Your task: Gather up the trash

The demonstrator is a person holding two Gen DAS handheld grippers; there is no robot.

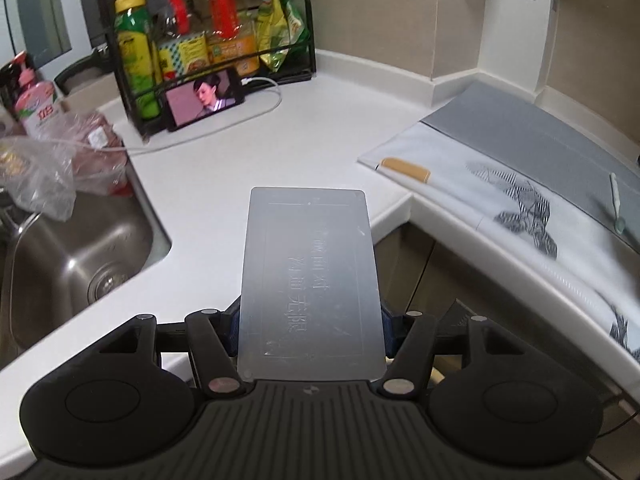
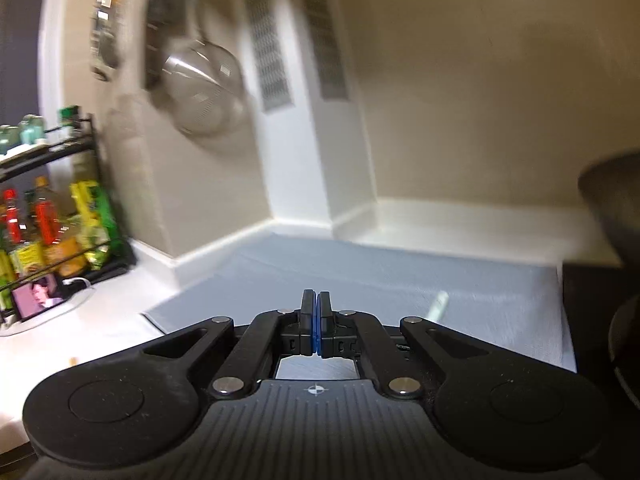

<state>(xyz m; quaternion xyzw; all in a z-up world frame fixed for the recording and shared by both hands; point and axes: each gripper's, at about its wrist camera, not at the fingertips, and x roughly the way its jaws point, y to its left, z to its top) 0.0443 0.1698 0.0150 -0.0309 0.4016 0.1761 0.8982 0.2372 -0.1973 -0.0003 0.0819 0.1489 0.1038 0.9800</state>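
The left gripper (image 1: 310,320) clamps a frosted plastic lid (image 1: 310,276) over the counter (image 1: 224,176) edge; the right gripper (image 2: 316,324), clenched empty, could miss the cotton swab (image 2: 437,307) near right on the grey mat (image 2: 360,276).

rack (image 1: 132,92) of bottles at tabletop (image 1: 248,140) corner | phone (image 1: 205,98) leaning against rack | sink (image 1: 76,248) left | strainer (image 2: 204,92), blurred, seemingly on wall
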